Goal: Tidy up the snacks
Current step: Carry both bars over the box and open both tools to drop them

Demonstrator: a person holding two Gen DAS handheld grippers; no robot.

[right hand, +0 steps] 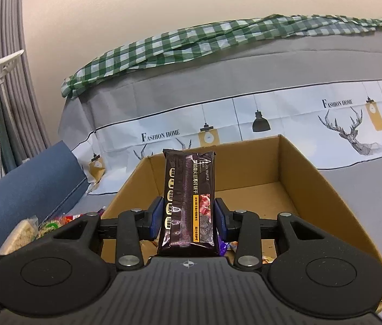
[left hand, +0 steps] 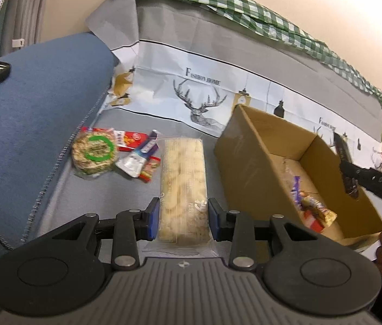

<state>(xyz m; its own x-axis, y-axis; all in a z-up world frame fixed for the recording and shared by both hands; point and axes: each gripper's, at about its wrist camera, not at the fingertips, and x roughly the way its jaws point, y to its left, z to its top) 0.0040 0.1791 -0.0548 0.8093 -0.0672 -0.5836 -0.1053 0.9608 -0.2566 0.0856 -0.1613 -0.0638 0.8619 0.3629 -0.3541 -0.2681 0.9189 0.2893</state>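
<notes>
Left gripper [left hand: 183, 218]: jaws astride the near end of a pale cracker pack [left hand: 183, 181], pads touching its sides, pack lying on the grey sofa seat [left hand: 126, 189].
Right gripper [right hand: 188, 218]: clamped on a dark biscuit pack [right hand: 187, 197], over the cardboard box [right hand: 313, 168].
Beyond: round snack [left hand: 94, 153], small packets [left hand: 136, 157].

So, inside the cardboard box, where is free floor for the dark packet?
The far half of the cardboard box floor, along the back wall, is bare. The near end is crowded with snack packets, below the dark packet.
</notes>
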